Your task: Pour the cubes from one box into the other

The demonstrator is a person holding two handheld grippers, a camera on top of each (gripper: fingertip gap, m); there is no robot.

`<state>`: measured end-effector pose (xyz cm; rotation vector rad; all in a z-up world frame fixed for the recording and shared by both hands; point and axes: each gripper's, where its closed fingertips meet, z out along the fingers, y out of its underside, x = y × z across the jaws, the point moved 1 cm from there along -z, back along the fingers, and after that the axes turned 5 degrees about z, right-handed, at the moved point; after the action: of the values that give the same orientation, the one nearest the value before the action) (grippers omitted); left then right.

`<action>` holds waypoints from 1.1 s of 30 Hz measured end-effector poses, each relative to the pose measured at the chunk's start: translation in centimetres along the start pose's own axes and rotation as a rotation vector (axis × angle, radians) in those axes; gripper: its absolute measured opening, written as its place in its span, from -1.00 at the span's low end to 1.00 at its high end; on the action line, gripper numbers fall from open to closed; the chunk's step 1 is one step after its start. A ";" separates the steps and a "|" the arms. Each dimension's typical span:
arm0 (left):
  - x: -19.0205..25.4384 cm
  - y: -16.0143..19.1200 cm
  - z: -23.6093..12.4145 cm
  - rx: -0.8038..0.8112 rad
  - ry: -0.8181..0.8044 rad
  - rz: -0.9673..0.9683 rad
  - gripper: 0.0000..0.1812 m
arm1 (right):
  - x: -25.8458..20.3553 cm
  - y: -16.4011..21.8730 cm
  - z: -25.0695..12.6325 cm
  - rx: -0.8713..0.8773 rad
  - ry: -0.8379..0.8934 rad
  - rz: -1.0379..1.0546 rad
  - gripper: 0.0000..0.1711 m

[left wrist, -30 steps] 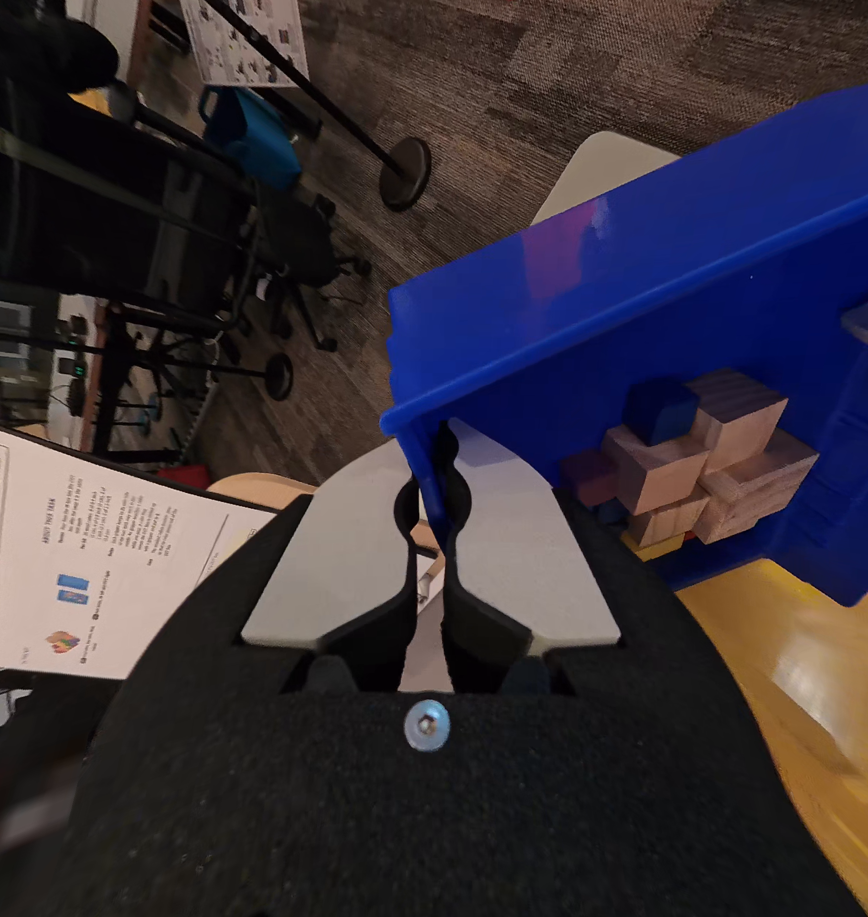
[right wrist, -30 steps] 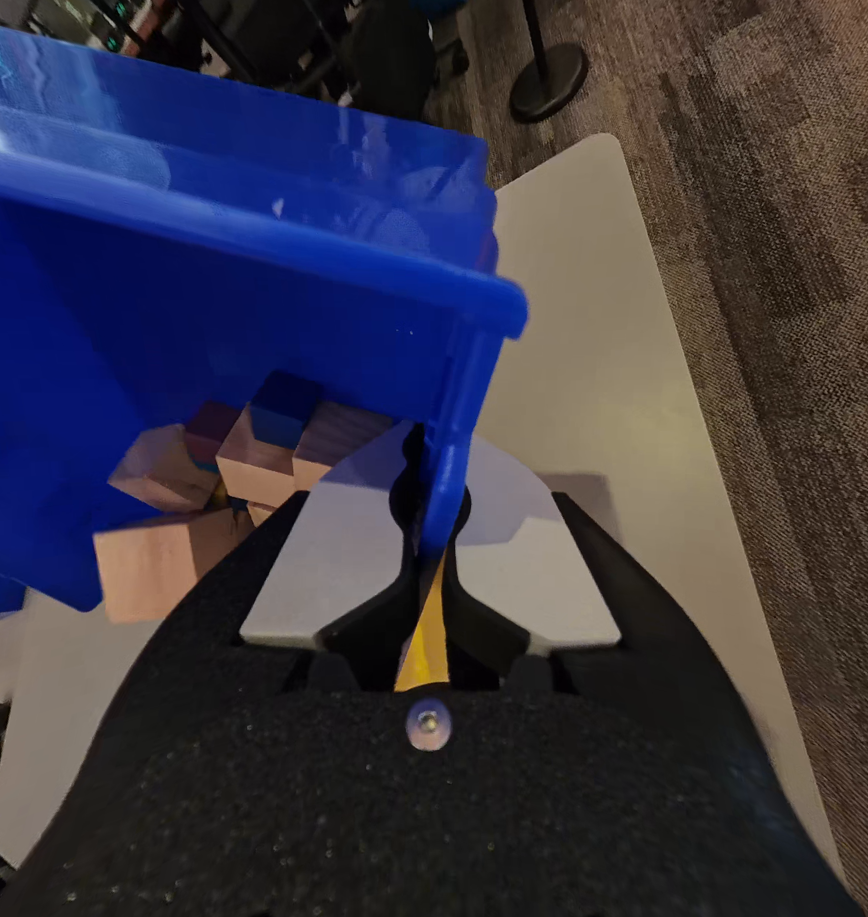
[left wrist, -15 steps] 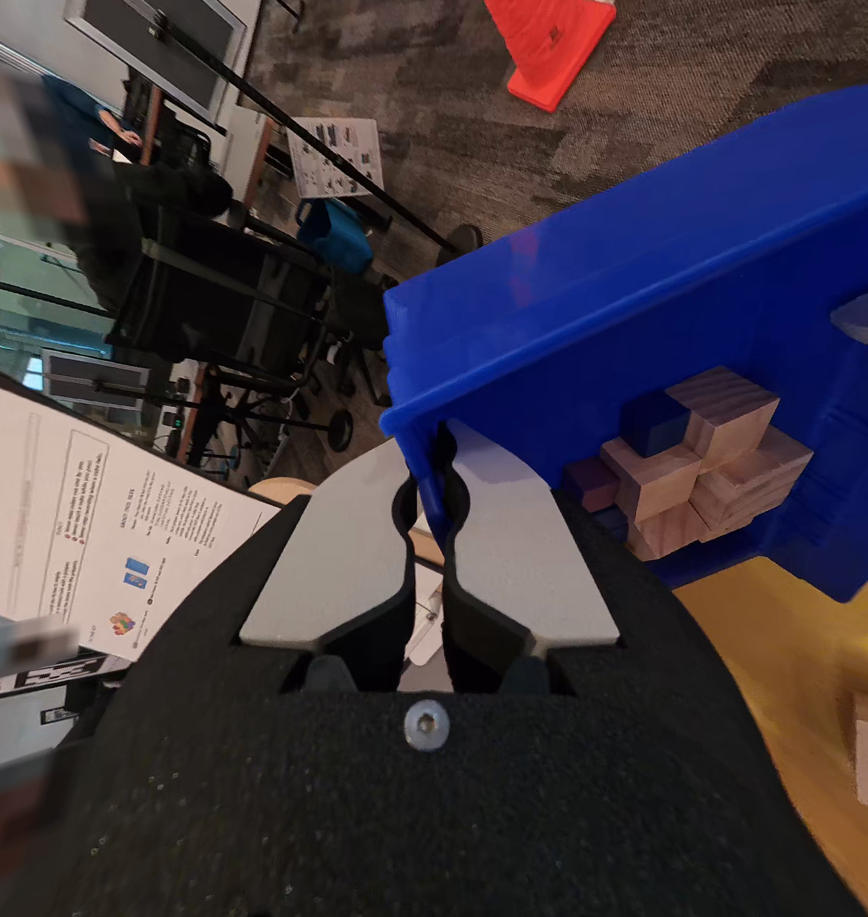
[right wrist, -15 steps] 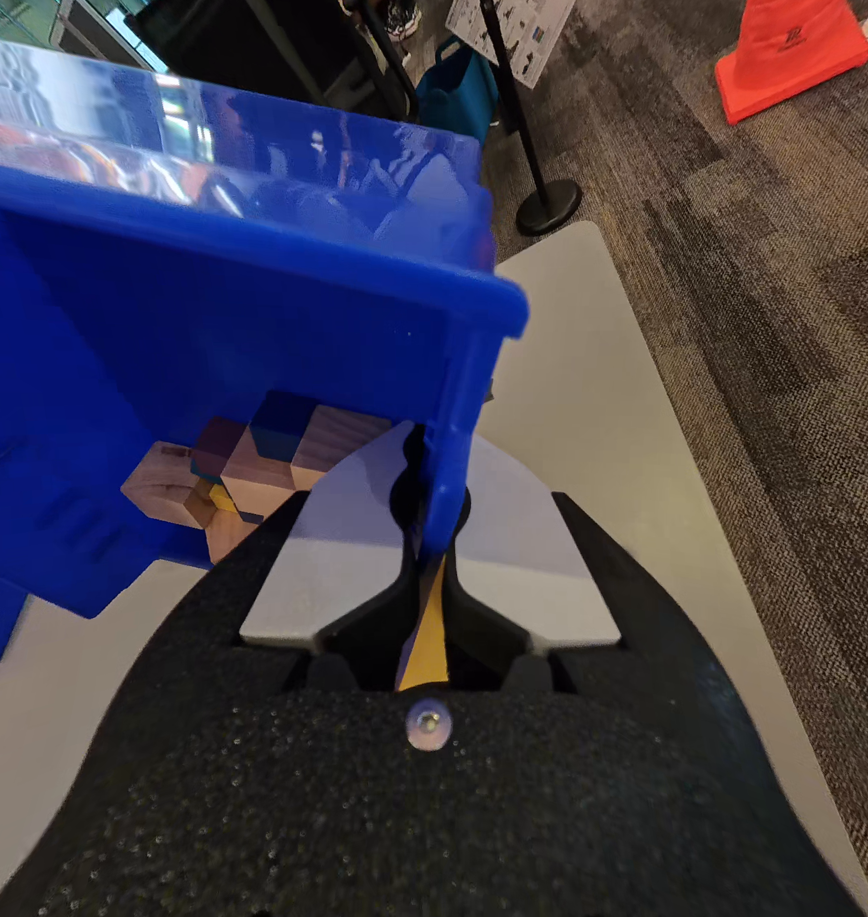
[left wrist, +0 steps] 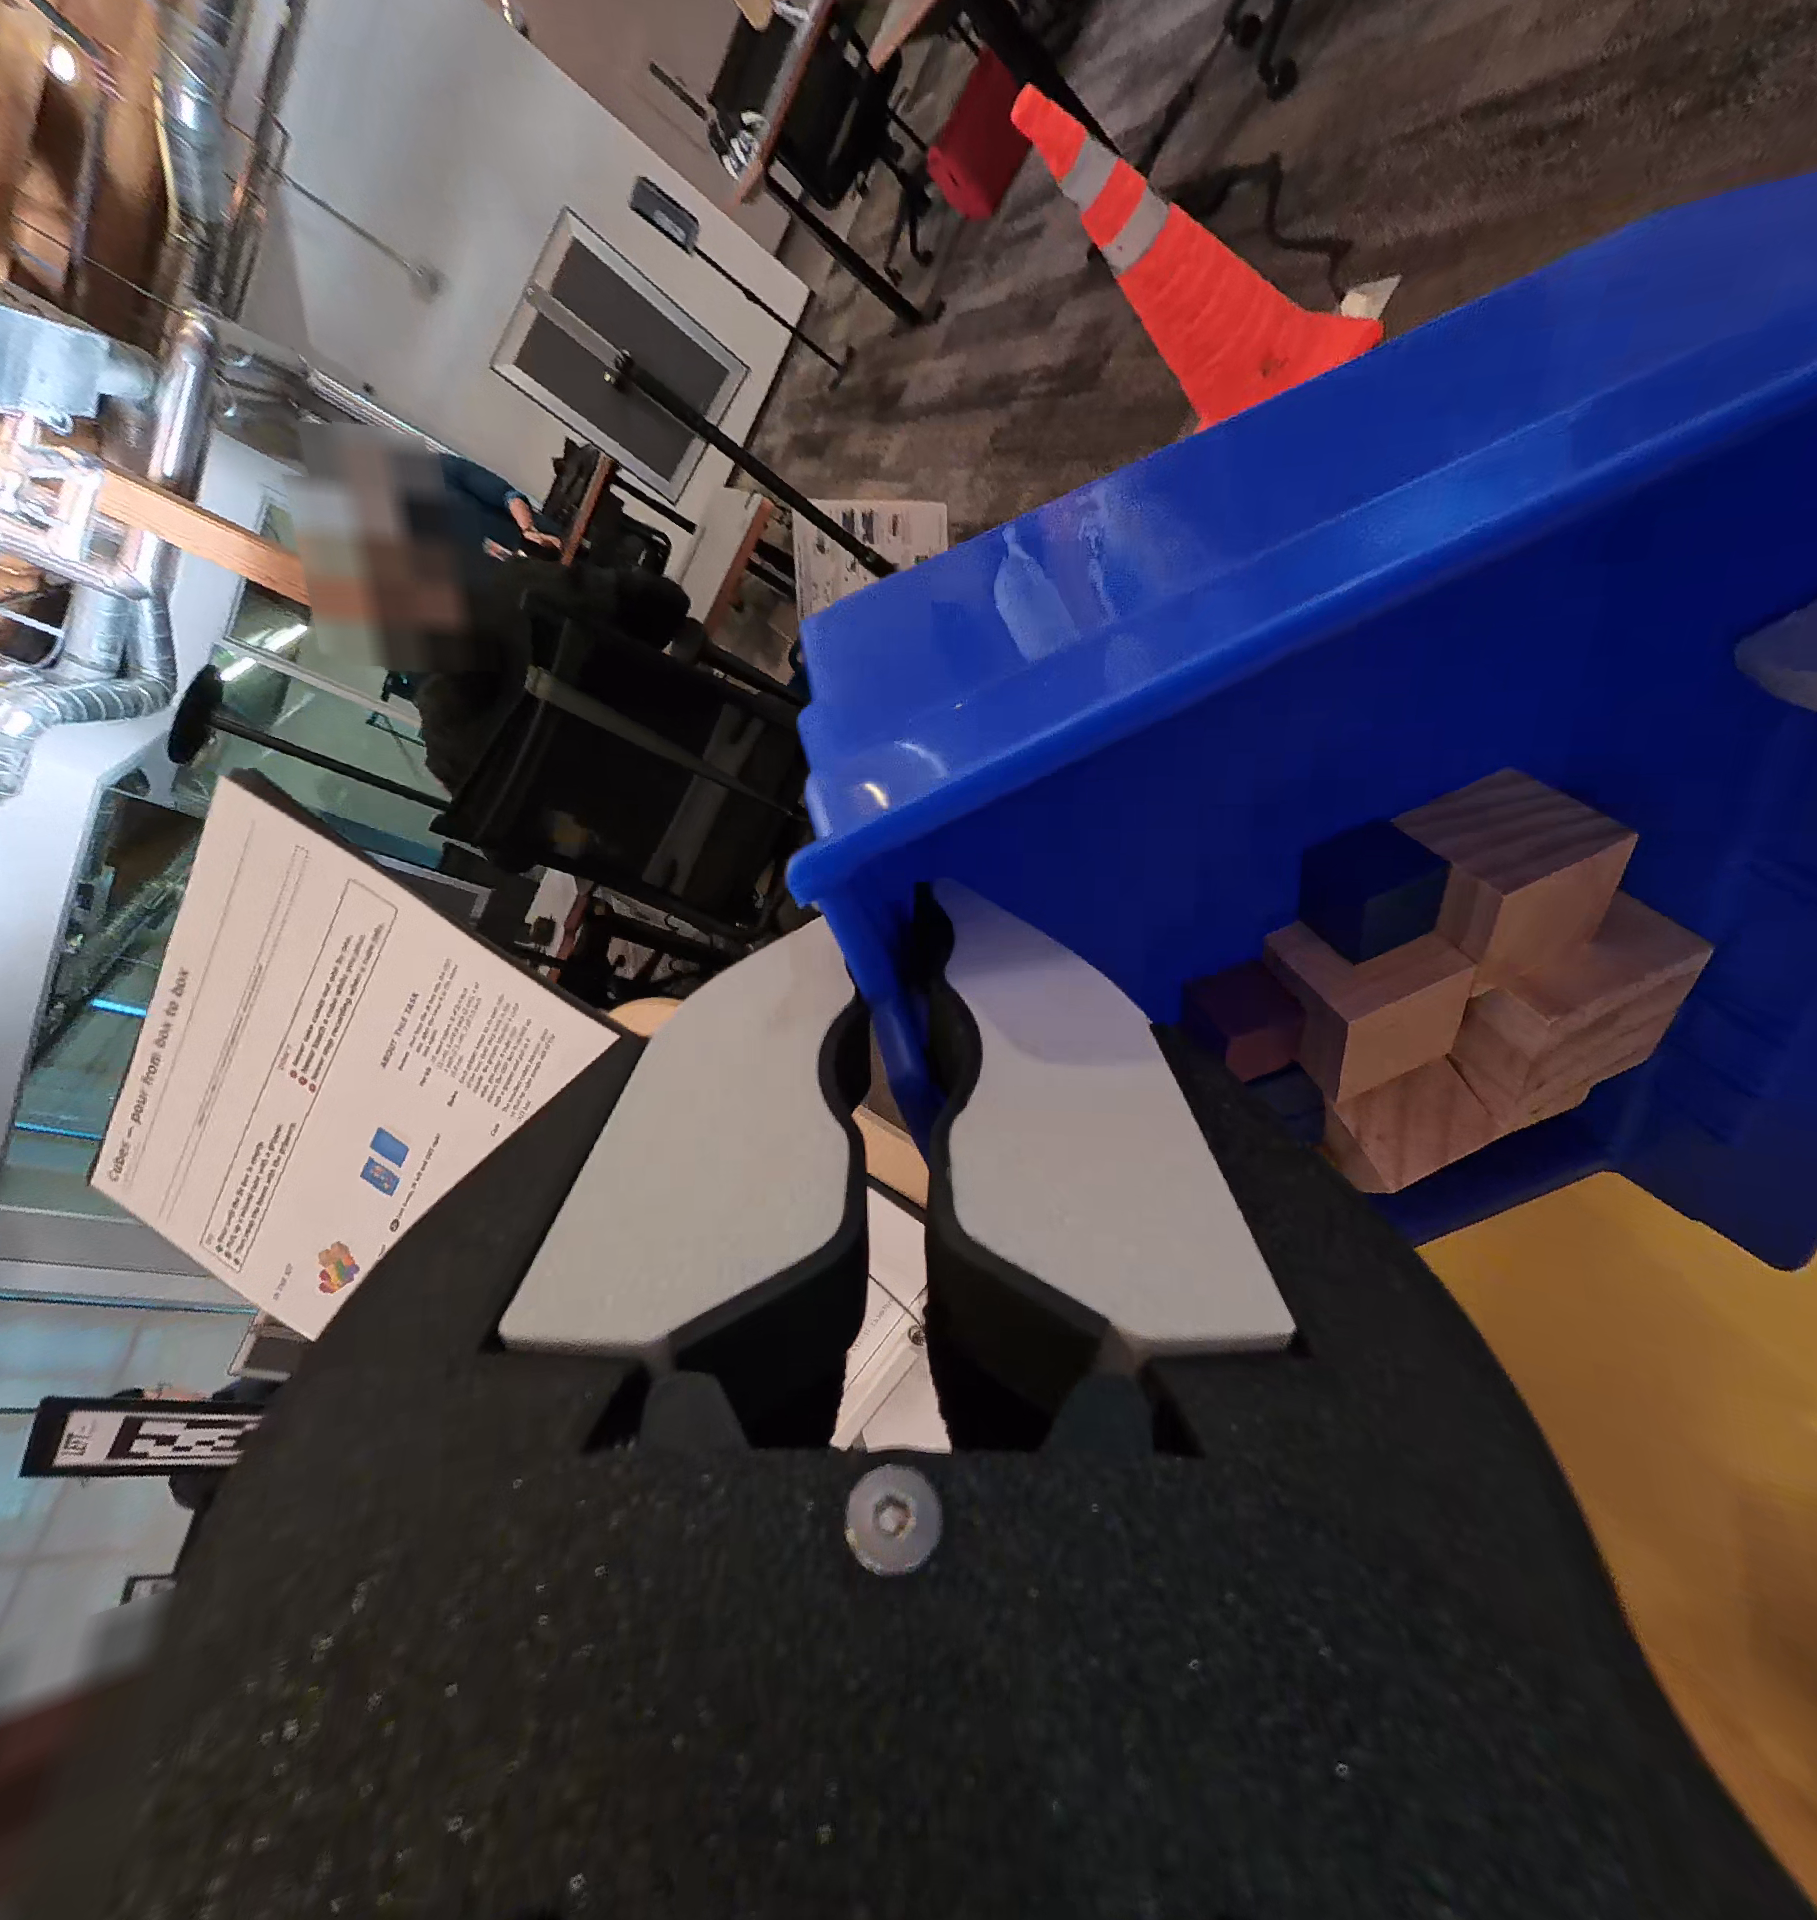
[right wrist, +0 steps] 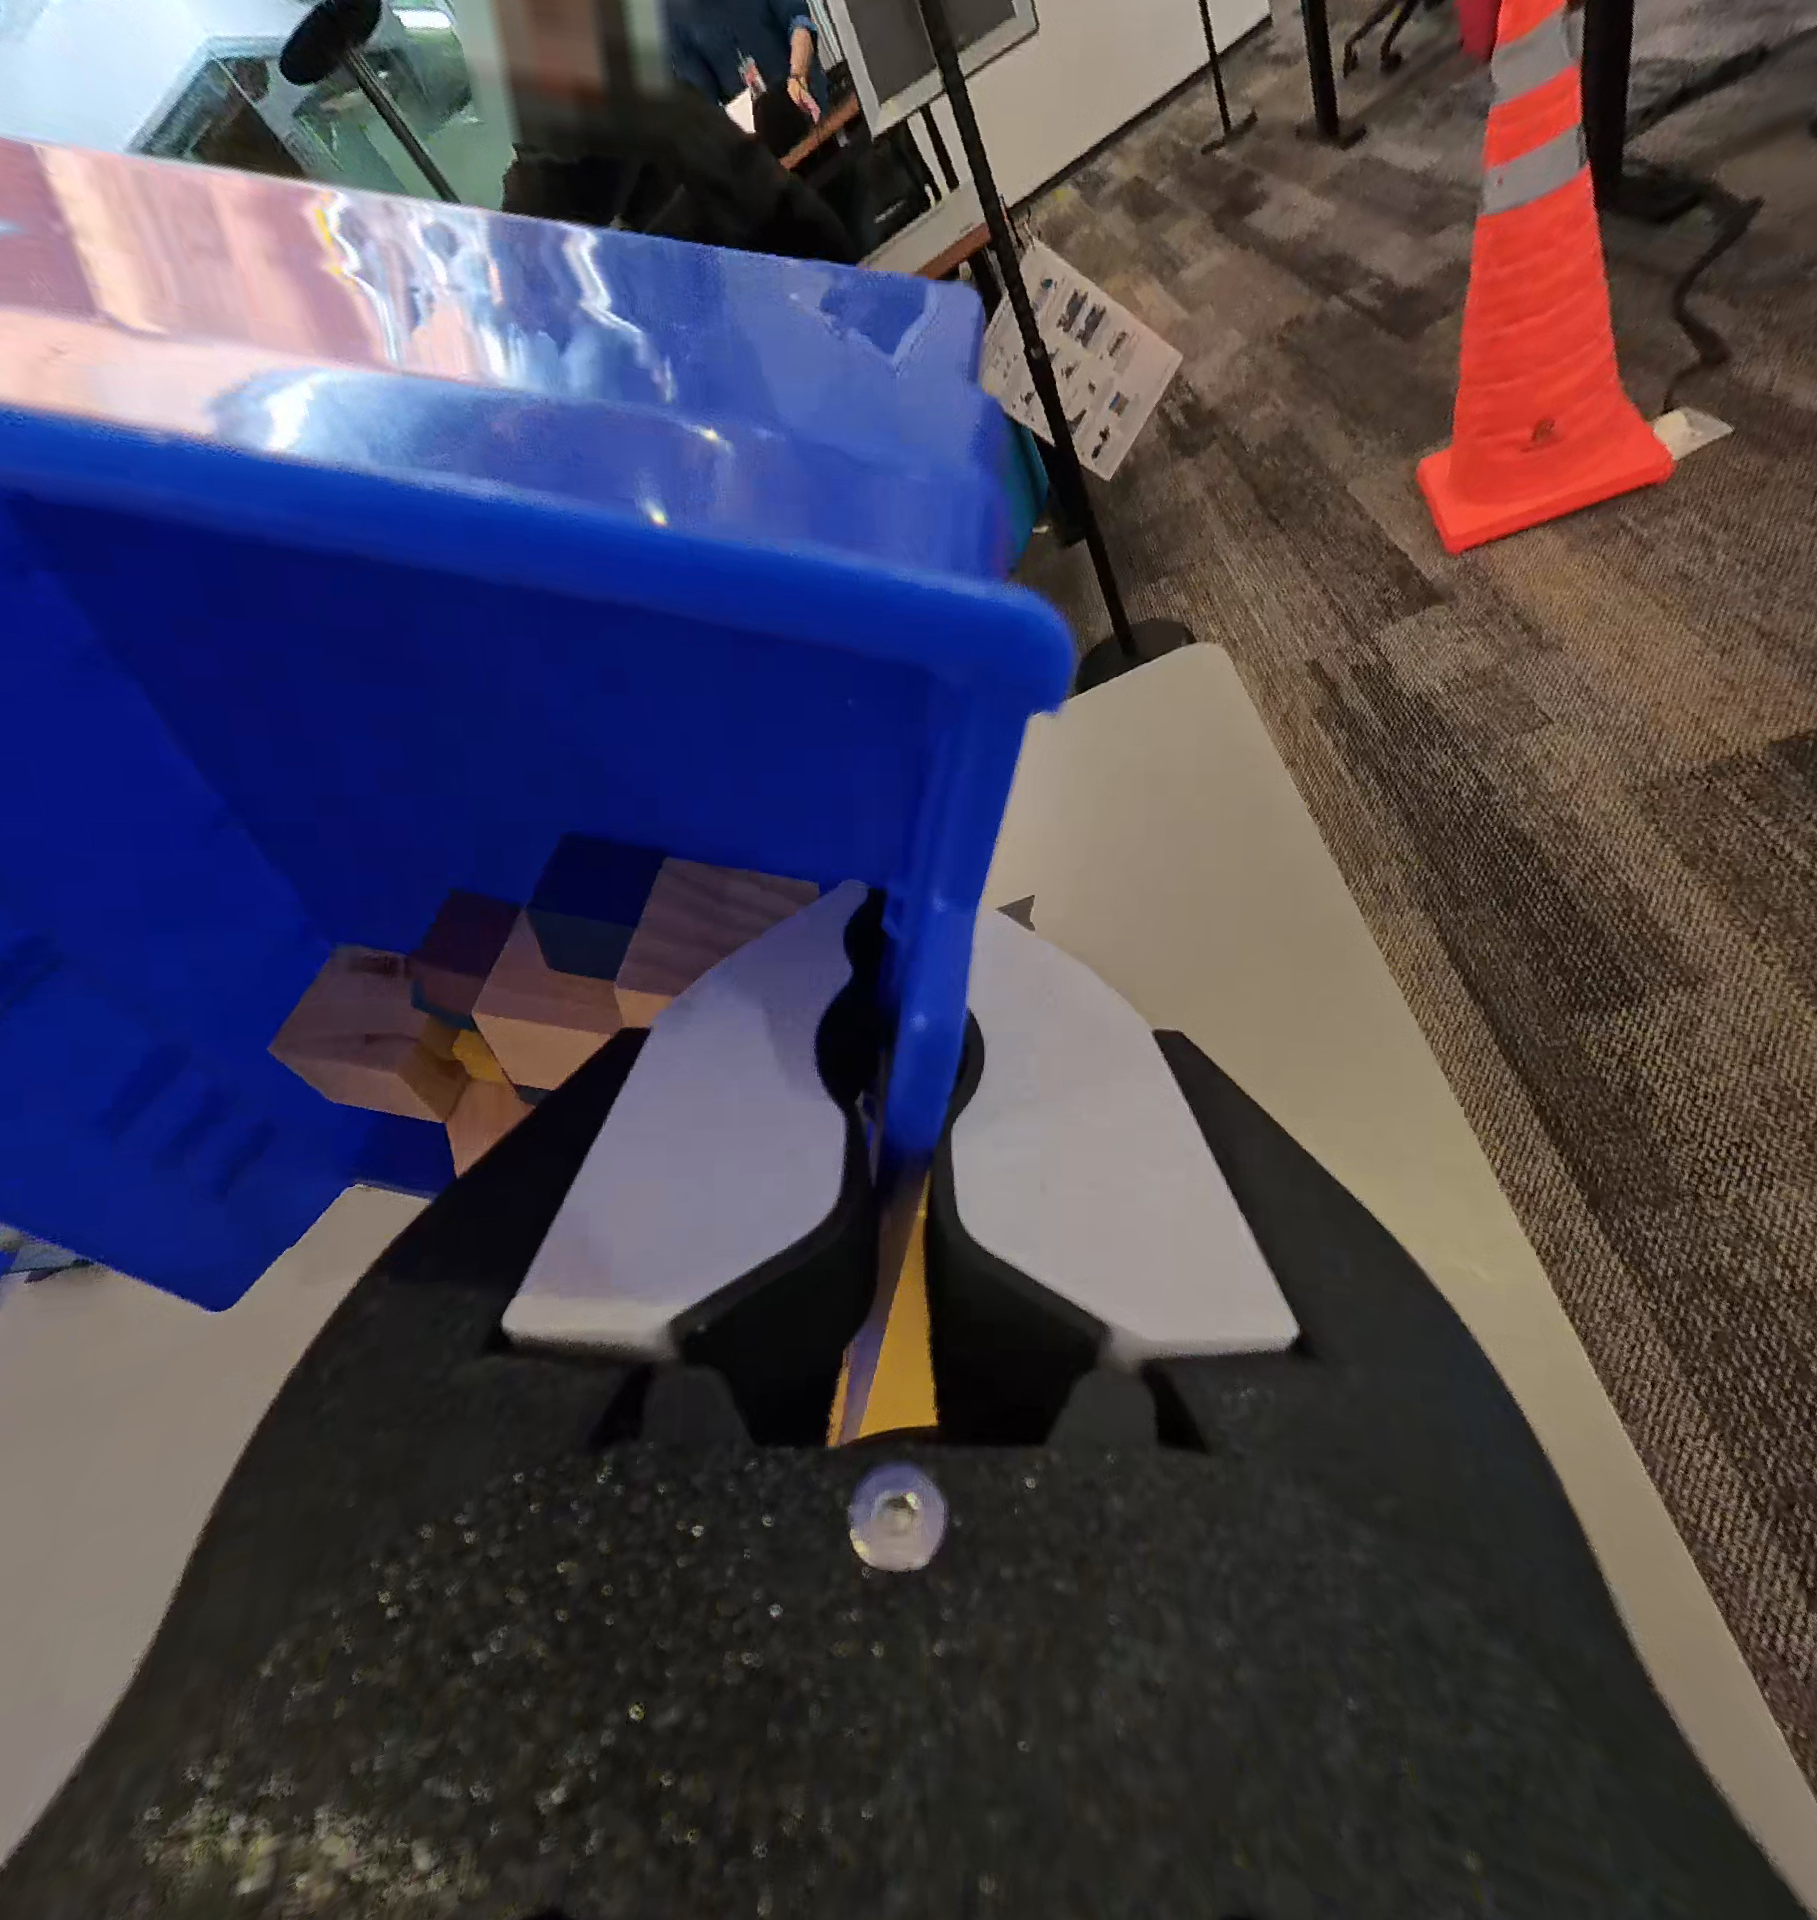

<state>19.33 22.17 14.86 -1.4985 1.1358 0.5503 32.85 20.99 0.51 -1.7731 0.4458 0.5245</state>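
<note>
In the left wrist view the left gripper (left wrist: 909, 997) was clamped on the tilted blue box (left wrist: 1351, 665) holding cubes (left wrist: 1486, 997) above a yellow box (left wrist: 1631, 1455); the right wrist view had the right gripper (right wrist: 909, 1018) clamped on its opposite wall above a grey surface (right wrist: 1195, 883), an orange cone (right wrist: 1538, 312) beyond

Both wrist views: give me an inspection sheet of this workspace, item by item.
Surface: pale table; a yellow surface lies below the bin.
Job's things: blue bin lifted and tilted; wooden and coloured cubes piled in its low corner. Second box: only a blue sliver at the right view's left edge.
Clutter: printed sheet.
Grippers: left gripper and right gripper each shut on a bin side wall.
Cables: one on the carpet behind the cone.
Surroundings: orange cone, carpet, stanchions, a person.
</note>
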 end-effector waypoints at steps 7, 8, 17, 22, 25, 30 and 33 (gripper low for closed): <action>0.5 0.7 -2.4 0.082 -0.090 -0.042 -0.95 | -0.5 0.1 -1.2 0.106 -0.025 -0.041 -0.94; 0.6 0.7 -2.8 0.096 -0.112 -0.042 -0.94 | -0.6 0.1 -1.3 0.122 -0.031 -0.035 -0.94; 1.4 0.9 -4.8 0.159 -0.192 -0.040 -0.95 | -0.7 0.3 -2.4 0.174 -0.063 -0.064 -0.94; 1.8 0.9 -5.1 0.158 -0.194 -0.053 -0.94 | -0.4 0.3 -2.7 0.177 -0.057 -0.058 -0.94; 2.1 1.0 -4.6 0.148 -0.184 -0.051 -0.94 | -0.1 0.7 -2.5 0.160 -0.052 -0.050 -0.94; 1.5 0.5 -5.1 0.194 -0.220 -0.044 -0.95 | -0.6 -0.1 -2.7 0.210 -0.069 -0.071 -0.94; 0.7 0.0 -5.9 0.230 -0.254 -0.042 -0.95 | -1.2 -0.9 -3.1 0.251 -0.078 -0.118 -0.94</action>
<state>18.22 16.44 15.82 -1.2138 0.9335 0.5444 32.69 18.28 2.60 -1.5228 0.3343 0.4326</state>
